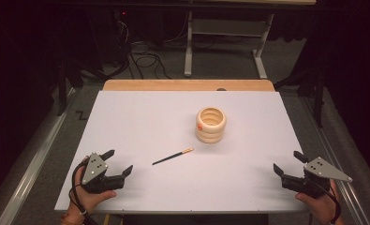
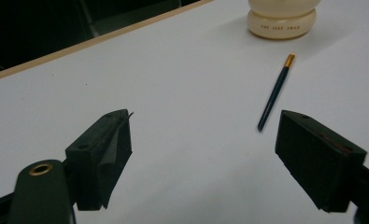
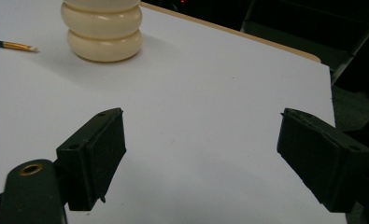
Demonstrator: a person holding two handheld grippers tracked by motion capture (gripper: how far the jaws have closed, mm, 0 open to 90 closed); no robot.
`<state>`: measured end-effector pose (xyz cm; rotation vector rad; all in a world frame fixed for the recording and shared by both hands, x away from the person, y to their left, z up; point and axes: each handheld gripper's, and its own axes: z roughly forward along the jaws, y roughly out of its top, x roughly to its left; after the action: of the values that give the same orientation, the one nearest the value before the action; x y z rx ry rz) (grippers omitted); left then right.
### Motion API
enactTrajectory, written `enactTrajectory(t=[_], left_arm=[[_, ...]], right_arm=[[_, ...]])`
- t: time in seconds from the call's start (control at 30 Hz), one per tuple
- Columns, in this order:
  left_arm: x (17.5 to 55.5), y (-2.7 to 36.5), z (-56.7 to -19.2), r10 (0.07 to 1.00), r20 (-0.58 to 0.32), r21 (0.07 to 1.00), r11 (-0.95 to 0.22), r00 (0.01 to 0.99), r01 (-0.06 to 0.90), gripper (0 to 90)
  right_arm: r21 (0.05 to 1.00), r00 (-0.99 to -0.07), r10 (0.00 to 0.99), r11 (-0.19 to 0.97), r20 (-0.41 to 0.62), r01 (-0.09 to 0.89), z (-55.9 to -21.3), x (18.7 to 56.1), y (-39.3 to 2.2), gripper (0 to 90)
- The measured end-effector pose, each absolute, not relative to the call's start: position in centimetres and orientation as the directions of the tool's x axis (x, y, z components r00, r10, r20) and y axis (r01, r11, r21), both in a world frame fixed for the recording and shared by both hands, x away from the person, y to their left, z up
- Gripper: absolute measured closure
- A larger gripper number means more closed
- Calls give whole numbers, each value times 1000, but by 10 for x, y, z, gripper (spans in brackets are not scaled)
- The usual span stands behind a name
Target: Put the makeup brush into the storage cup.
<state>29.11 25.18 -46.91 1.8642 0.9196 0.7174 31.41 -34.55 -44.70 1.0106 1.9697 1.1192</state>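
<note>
A thin dark brush (image 1: 173, 156) lies flat on the white table (image 1: 140, 117), just on the near left side of the cream ringed pot (image 1: 210, 124) and apart from it. In the high view its long axis runs on a slant: the gold-banded, pale tip points up and right toward the pot's base, and the dark tail points down and left toward the left gripper (image 1: 119, 161).

That gripper rests well to the near left of the pot, its jaws spread wide with nothing between them. In the left gripper view the brush (image 2: 275, 93) lies ahead of the right-hand jaw, its tip toward the pot (image 2: 281, 18). The right gripper (image 1: 285, 162) sits well to the near right of the pot, jaws likewise wide apart and empty.

In the left gripper view the pot is cut off at the top edge; small lettering on its lowest ring is too blurred to read. In the right gripper view the pot's (image 3: 104, 28) top is also cut off, and the brush (image 3: 11, 45) is cut by the left edge, so just its tip end shows. A small orange mark on the pot's left side in the high view is too small to make out.
</note>
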Motion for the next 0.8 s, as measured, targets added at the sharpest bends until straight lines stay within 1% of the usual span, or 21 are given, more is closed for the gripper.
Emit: enactTrajectory(t=[0.13,0.33,0.43,0.53,0.8], left_arm=[[291,250,-471,815,92,894,-321,572,313,190],[291,250,-472,801,86,883,-337,593,328,213],[296,247,-471,786,70,869,-350,614,349,231],[301,244,-471,778,81,852,-378,623,362,224],[309,245,-464,785,81,856,-371,615,361,216]], right_arm=[[883,-494,855,347,-159,316,-450,314,-344,163],[880,-499,851,354,-163,317,-451,314,-344,163],[874,-504,849,359,-161,326,-452,314,-342,163],[872,-509,846,364,-163,327,-452,314,-342,163],[874,-507,847,360,-159,327,-452,314,-342,163]])
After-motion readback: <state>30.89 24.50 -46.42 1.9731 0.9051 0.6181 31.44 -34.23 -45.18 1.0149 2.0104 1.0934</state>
